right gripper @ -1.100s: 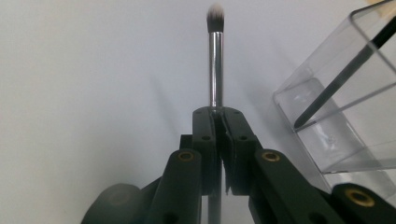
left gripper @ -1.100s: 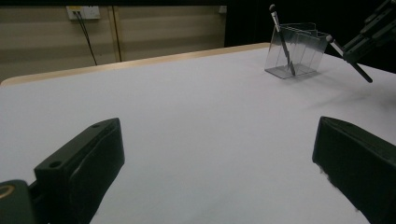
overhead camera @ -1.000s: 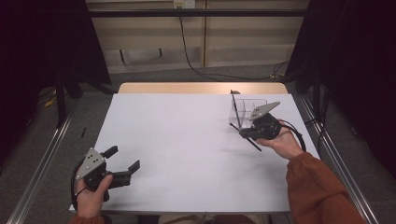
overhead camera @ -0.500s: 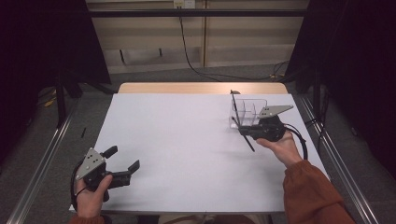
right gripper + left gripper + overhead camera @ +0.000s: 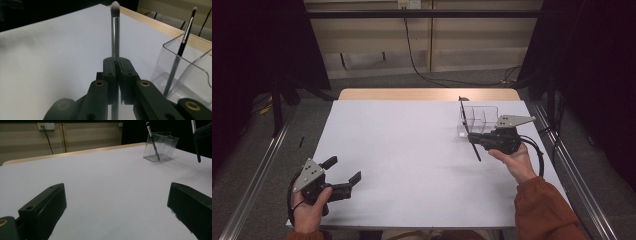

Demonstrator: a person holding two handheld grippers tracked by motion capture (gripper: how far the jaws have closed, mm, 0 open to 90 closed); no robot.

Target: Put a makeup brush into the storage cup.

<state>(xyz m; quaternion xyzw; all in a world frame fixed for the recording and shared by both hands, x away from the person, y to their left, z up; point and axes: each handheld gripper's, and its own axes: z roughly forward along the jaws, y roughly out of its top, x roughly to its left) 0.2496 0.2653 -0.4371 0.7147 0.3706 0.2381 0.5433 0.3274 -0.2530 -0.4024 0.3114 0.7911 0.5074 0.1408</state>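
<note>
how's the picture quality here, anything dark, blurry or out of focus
High view: the white table is evenly lit and the surroundings fall to black. Left gripper view: dim, the near jaws are soft, and the clear holder is fairly sharp. Right gripper view: the held brush is sharp at its tip, the right gripper blurs toward the bottom.

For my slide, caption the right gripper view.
Right tool clamped on a makeup brush, bristles up, beside a clear organizer holding a thinner brush on the white table.

The hand-held gripper (image 5: 117, 65) clamps a makeup brush (image 5: 115, 32) beside a clear organizer (image 5: 190, 72).
</note>
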